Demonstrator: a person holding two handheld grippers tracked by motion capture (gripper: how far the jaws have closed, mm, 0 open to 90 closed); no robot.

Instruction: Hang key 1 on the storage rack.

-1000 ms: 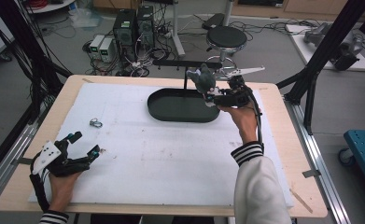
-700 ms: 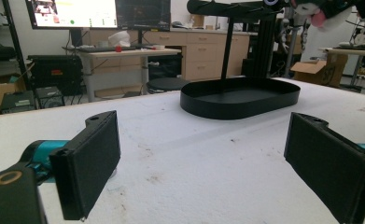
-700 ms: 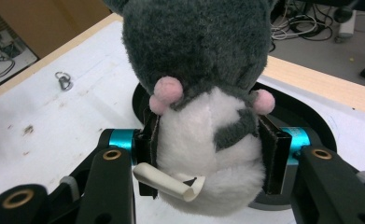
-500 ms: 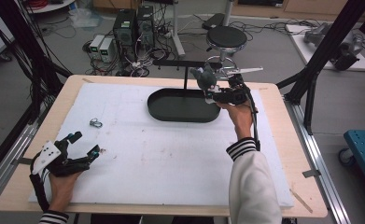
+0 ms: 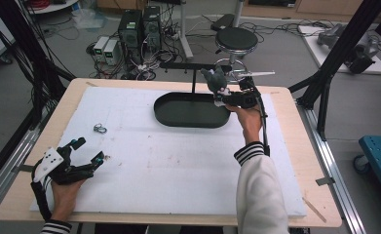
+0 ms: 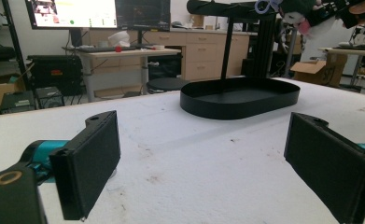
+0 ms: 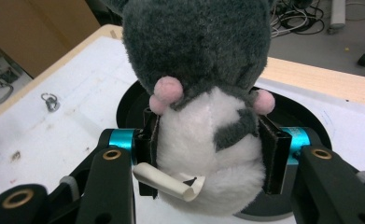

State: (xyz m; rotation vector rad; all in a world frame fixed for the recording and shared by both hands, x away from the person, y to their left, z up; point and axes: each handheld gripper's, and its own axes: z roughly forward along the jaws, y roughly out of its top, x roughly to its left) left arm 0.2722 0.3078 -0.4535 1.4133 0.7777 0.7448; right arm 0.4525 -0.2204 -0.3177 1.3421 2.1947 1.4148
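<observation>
- Right gripper: jaws clamped on the white belly of a fuzzy grey plush toy, pink nubs, curled paper tag; held above the far right rim of the tray.
- Tray: matte black oval with a low wall, near the table's far edge, with a black T-shaped stand behind it.
- Left gripper: jaws spread wide, empty, at the near left corner of the white foam sheet.
- Small metal ring lies near the left edge.
- Versus 1 s ago: the toy sits slightly farther back; left gripper unmoved.
</observation>
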